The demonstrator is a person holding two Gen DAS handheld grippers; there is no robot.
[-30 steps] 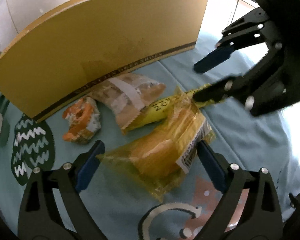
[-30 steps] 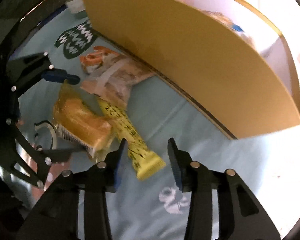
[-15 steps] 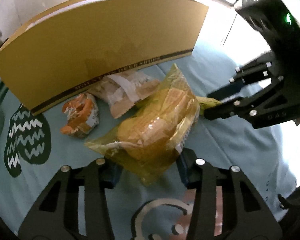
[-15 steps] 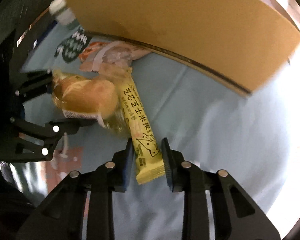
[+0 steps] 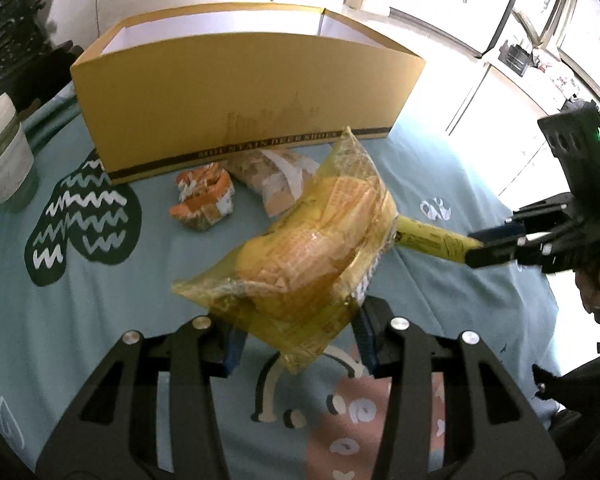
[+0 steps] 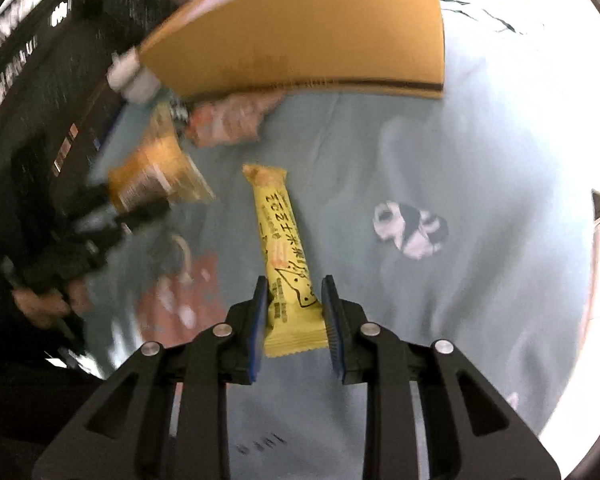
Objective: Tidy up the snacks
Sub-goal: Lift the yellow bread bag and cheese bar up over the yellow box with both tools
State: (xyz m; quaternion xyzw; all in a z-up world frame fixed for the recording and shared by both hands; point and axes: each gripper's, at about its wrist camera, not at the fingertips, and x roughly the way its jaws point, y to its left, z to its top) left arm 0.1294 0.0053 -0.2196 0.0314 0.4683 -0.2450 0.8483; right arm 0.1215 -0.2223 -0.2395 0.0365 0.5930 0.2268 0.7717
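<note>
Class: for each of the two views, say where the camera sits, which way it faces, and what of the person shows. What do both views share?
Left wrist: sits on the left tongs, facing down at the cake pack they grip; a hand shows.
Right wrist: sits on the right tongs, facing down at the yellow bar they grip; a blurred hand shows.
Shared: the box, cloth, both snacks.
</note>
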